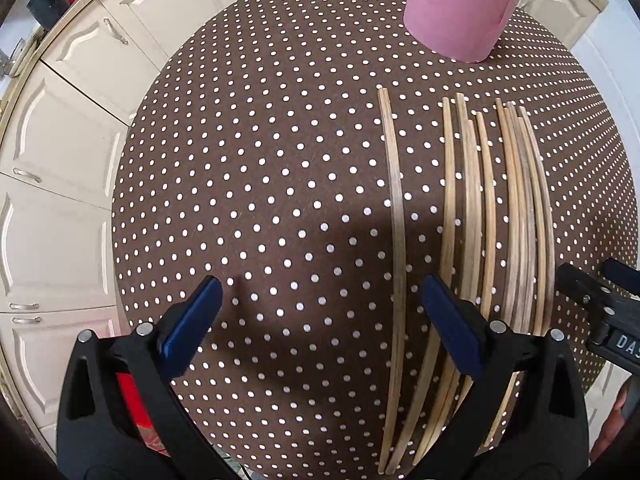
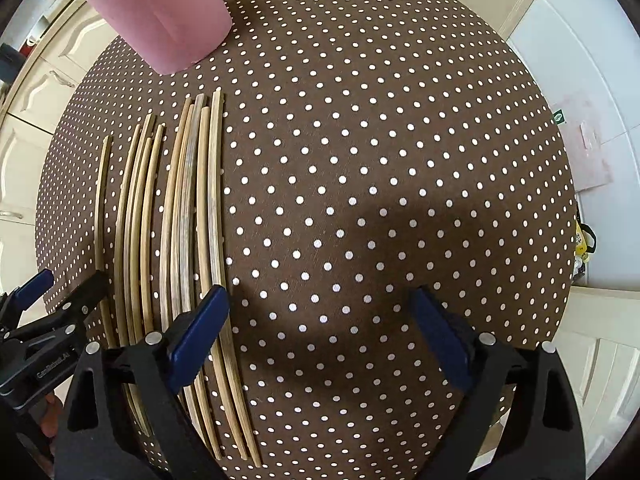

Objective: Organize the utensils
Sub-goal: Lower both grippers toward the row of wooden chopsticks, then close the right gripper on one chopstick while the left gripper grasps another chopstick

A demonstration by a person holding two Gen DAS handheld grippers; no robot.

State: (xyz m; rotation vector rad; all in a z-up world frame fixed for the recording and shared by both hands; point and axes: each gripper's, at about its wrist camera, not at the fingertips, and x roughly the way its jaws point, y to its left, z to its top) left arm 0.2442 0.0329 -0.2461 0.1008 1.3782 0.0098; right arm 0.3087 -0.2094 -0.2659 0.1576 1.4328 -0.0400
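Note:
Several wooden chopsticks [image 1: 516, 216] lie side by side on a brown polka-dot tablecloth [image 1: 260, 180], pointing away from me. One chopstick [image 1: 396, 216] lies a little apart on the left of the row. A pink cup [image 1: 460, 4] stands beyond them. My left gripper [image 1: 320, 292] is open and empty above the cloth, its right finger over the near ends of the chopsticks. In the right wrist view the chopsticks [image 2: 188, 208] lie at the left and the pink cup [image 2: 164, 12] at the far left. My right gripper [image 2: 320, 300] is open and empty, right of the chopsticks.
Cream kitchen cabinets [image 1: 60, 140] stand beyond the table's left edge. The right gripper's body [image 1: 600, 308] shows at the right edge of the left wrist view. A white appliance [image 2: 580, 60] stands past the table's right edge.

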